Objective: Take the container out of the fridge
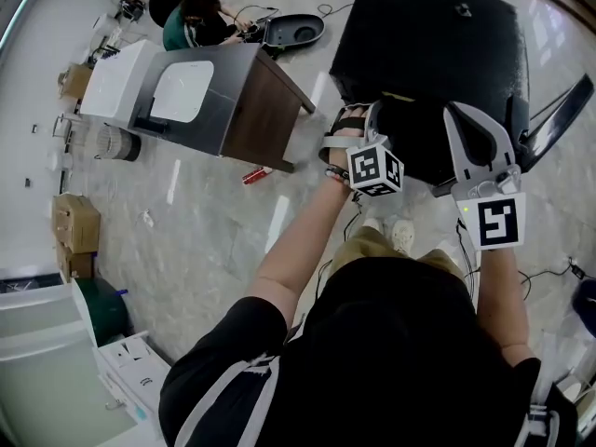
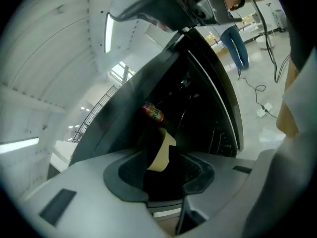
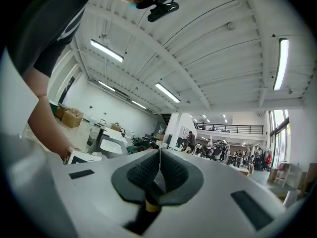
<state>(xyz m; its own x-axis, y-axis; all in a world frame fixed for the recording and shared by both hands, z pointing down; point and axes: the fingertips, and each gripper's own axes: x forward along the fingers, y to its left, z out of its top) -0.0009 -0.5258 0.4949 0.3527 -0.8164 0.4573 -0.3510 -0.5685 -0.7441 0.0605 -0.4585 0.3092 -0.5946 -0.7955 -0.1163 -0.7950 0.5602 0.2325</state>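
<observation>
Black-shirted shoulders [image 1: 391, 343] fill the head view's lower edge. Beyond them, a small container with a red-and-yellow label [image 2: 153, 112] sits inside the glossy black fridge [image 1: 428, 54], in its dark hollow — which shelf, I cannot tell. The grey left gripper [image 2: 163, 168] faces it, jaws wide apart and clear of it. The grey right gripper [image 3: 158, 171] — jaws pressed together, empty — points toward the white hall ceiling [image 3: 208, 43].

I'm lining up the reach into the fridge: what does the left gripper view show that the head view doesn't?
Left gripper view only: the dark inside of the fridge, a red-and-yellow labelled container in it, and the left gripper with jaws apart, gripping nothing. Head view only: the fridge's black top, a counter and cardboard boxes to the left. Both: the black fridge and the left gripper pointed at it.
</observation>
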